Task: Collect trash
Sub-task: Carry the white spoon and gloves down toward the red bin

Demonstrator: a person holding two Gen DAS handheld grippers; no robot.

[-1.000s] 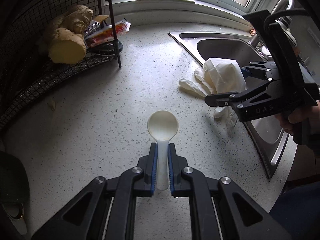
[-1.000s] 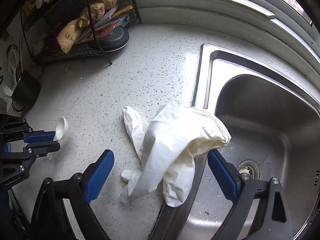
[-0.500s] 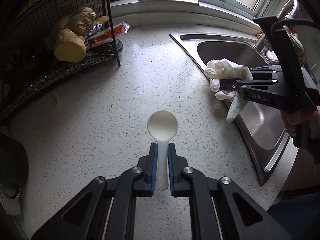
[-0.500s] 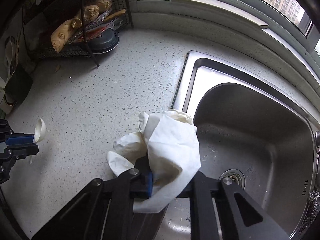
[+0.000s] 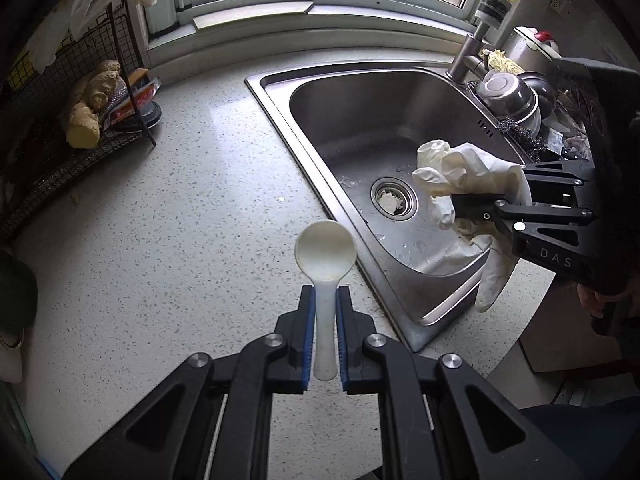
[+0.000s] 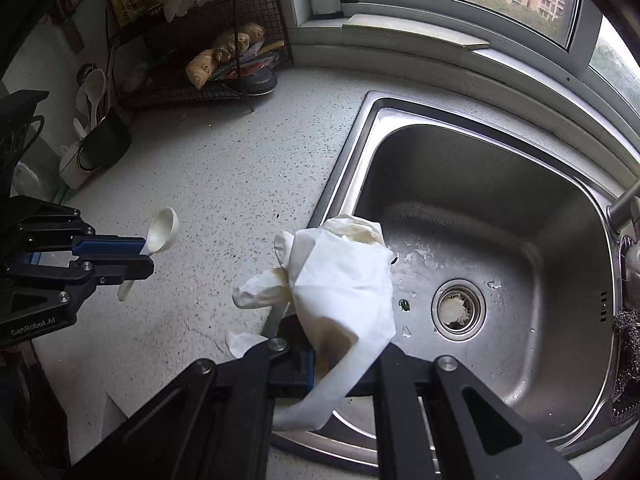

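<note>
Speckled countertop (image 5: 168,240) runs up to a steel sink (image 5: 384,92) under a window; tower blocks outside in the right wrist view.

Left gripper (image 5: 325,334): blue pads (image 5: 307,336) pinched narrow on the handle of a white plastic spoon (image 5: 325,252). Bowl sticks out ahead of the fingers, clear of the counter, just off the sink's near corner. Handle end is visible between the pads; whatever lies under the gripper body is hidden.

Right gripper (image 6: 340,364): jaws fully closed on crumpled white gloves (image 6: 340,280). Its own camera sees almost nothing of the pads, since the glove bunch drapes over them; only a sliver of blue at the left finger (image 6: 310,360). The left wrist view confirms it: black fingers clamped across the bunch, gloves (image 5: 460,176) held off the counter over the sink's edge, one glove finger dangling below. Can't tell from either view how many gloves are in the wad.

Sink drain (image 6: 458,308) has pale scraps in the strainer, plus a few specks on the basin floor; too small to identify.

Wire rack (image 5: 48,152) at the back corner holds ginger (image 5: 86,116) and some packets, labels unreadable. Faucet (image 5: 476,40) top is cut off by the frame. Bowls (image 5: 508,96) and a scrubber behind the sink are partly blocked by the right gripper. Person's fingers (image 5: 592,300) barely show at the right edge, dark.
</note>
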